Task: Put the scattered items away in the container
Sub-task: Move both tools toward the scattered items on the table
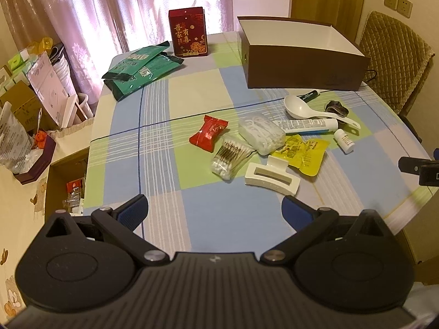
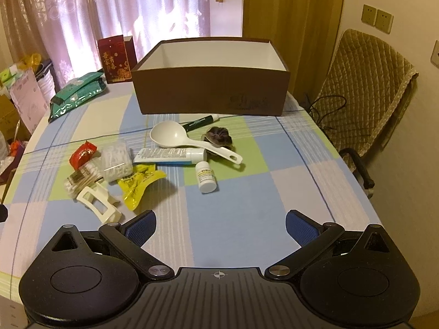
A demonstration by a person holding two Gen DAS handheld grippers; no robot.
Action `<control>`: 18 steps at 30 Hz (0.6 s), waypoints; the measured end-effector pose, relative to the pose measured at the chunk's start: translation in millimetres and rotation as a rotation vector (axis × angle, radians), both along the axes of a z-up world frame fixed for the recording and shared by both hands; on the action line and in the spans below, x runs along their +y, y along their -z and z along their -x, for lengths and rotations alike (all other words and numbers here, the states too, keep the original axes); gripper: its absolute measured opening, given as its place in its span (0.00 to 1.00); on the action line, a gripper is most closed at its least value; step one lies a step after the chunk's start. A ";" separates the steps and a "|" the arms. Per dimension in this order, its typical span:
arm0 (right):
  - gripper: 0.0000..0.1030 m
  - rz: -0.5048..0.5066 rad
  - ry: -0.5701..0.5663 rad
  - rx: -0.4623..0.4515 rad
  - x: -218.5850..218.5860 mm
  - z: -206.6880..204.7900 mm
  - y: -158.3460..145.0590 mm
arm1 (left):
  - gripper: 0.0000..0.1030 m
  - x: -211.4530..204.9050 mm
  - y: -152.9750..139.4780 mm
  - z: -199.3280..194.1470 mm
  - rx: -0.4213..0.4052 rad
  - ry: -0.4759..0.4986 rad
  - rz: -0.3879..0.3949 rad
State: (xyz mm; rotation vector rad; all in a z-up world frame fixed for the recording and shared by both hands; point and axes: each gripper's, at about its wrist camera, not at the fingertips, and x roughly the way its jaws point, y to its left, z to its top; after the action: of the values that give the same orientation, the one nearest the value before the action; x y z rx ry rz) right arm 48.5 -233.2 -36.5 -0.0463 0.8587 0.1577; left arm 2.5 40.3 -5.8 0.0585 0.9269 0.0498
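A brown box point(image 2: 211, 93) with a white inside stands open at the back of the checked tablecloth point(image 2: 233, 219); the same box point(image 1: 304, 71) shows in the left wrist view. In front of it lie a white spoon point(image 2: 175, 137), a white tube point(image 2: 170, 155), a small pill bottle point(image 2: 206, 176), a dark scrunchie point(image 2: 219, 134), a yellow pouch point(image 2: 140, 182), a white hair claw point(image 2: 98, 204), a red sachet point(image 1: 209, 133), cotton swabs point(image 1: 229, 157) and a clear floss box point(image 1: 262, 134). My left gripper point(image 1: 215, 211) and right gripper point(image 2: 221, 226) both hang open over bare cloth, short of the items.
A red gift box point(image 1: 189, 31) and green packets point(image 1: 137, 68) sit at the table's back left. A padded chair point(image 2: 365, 90) stands to the right of the table. Cluttered shelves point(image 1: 30, 104) lie off the left edge. A dark green pen point(image 2: 201, 122) rests by the box.
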 end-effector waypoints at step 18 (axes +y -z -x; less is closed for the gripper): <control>1.00 -0.026 0.000 -0.035 5.9 -2.6 -1.8 | 0.99 10.5 4.1 -5.9 0.013 0.000 0.015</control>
State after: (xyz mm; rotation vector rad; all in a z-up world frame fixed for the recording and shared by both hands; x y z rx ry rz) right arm 51.1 -227.3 -34.7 -0.0241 0.8217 0.1673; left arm 8.4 50.8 -9.9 0.0455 0.9397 0.0423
